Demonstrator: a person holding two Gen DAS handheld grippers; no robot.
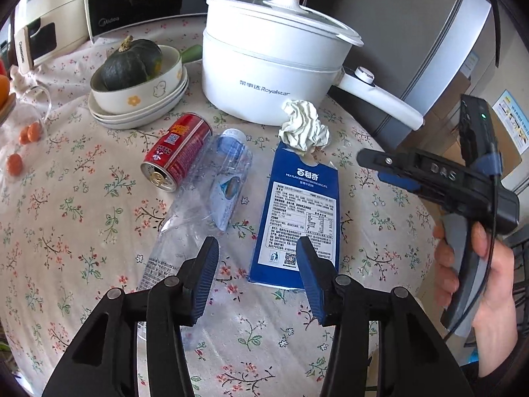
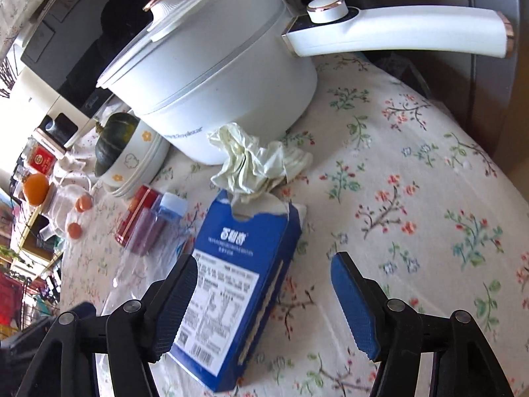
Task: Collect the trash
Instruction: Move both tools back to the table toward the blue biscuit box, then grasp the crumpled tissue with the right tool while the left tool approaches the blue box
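On the floral tablecloth (image 1: 66, 231) lie a blue biscuit box (image 1: 297, 215), a crumpled paper ball (image 1: 304, 125) at its torn top, a crushed clear plastic bottle (image 1: 205, 205) and a red can (image 1: 177, 152) on its side. My left gripper (image 1: 257, 248) hovers open over the gap between bottle and box, nothing between its pads. My right gripper (image 2: 264, 261) is open above the box (image 2: 238, 281), left finger over the label, pads not pressing. Beyond it are the paper ball (image 2: 251, 165), the bottle (image 2: 158, 231) and the can (image 2: 139, 218).
A white electric pot (image 1: 264, 66) with a long handle (image 2: 396, 29) stands right behind the trash. A bowl holding a green pumpkin (image 1: 132, 66) sits on stacked plates at left, small orange fruits (image 1: 29, 132) beyond. A hand (image 1: 489, 264) holds the right gripper at the table's right edge.
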